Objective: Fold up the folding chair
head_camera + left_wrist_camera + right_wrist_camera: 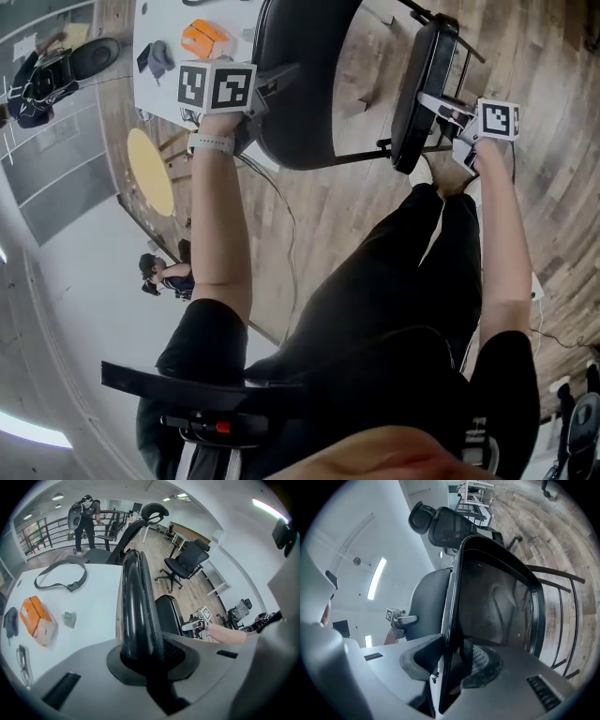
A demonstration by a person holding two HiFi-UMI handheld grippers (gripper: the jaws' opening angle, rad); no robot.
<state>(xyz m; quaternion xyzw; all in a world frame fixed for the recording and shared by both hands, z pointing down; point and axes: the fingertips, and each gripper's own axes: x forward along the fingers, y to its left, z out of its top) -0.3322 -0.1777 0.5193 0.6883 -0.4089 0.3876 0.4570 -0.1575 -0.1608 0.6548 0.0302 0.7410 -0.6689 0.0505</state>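
On the wooden floor (pixel 366 197) in the head view, the folding chair (pixel 300 112) stands between left gripper (pixel 267 84) and right gripper (pixel 442 108). Left gripper view: jaws clamped on backrest rim (pixel 138 602), white tabletop (pixel 93 597) behind. Right gripper view: jaws clamped on upturned seat edge (pixel 449 616).

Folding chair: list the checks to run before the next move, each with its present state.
1. Left gripper clamped on the chair's rounded panel: ok.
2. Right gripper clamped on the chair's flat panel: ok.
3. The two panels brought together: not ok, floor shows between them in the head view.
4. Rounded panel clear of the table: cannot tell, it stands right at the table's edge.
5. Person's legs clear of the closing chair: cannot tell.
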